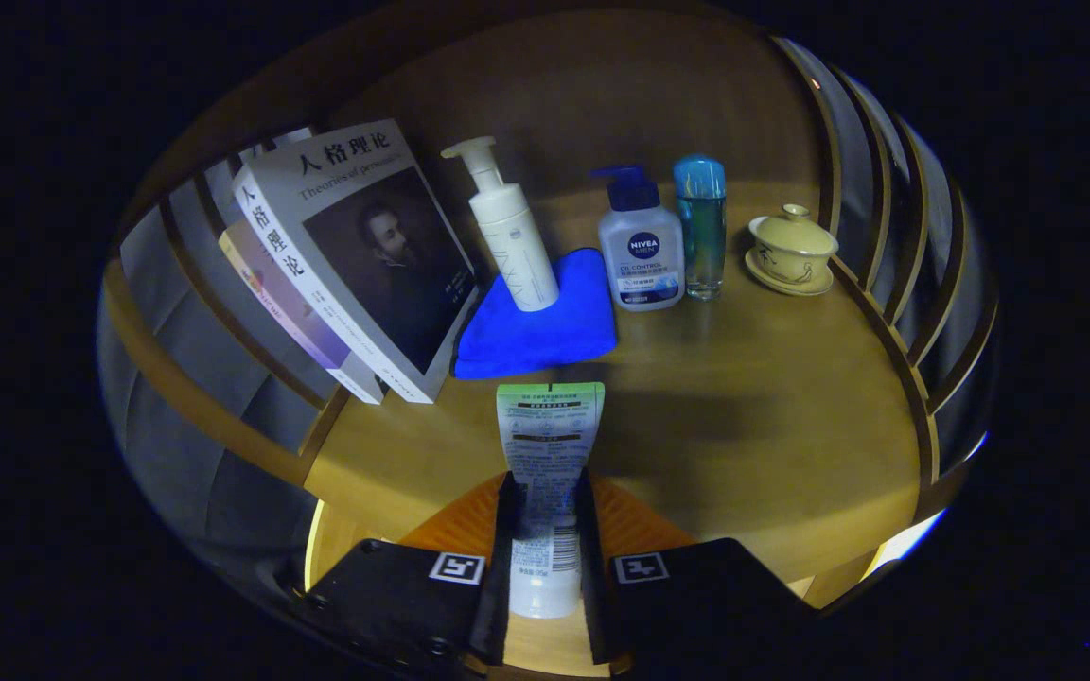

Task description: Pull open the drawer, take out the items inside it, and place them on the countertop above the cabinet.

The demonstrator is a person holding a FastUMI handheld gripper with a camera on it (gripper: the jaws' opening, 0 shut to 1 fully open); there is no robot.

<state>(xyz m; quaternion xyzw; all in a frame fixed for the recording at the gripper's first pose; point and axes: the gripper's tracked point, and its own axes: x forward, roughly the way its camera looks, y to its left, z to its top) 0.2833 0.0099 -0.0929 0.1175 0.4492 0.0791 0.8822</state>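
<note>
The hand-held gripper (545, 515) is clamped on a green-and-white tube (549, 454), both fingers pressing its sides, held over the bench (744, 397) just short of the blue cloth (545, 326), seemingly for setting down

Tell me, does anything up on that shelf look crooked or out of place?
Mostly tidy. The books lean tilted against the slatted side rather than standing straight, and the white pump bottle stands on the blue cloth's corner. The gripper is shut on a green-topped tube, above the wooden countertop. Nothing is spilled.

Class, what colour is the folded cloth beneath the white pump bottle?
Bright blue cloth, beyond the claw gripping the tube; gripper view.
</note>
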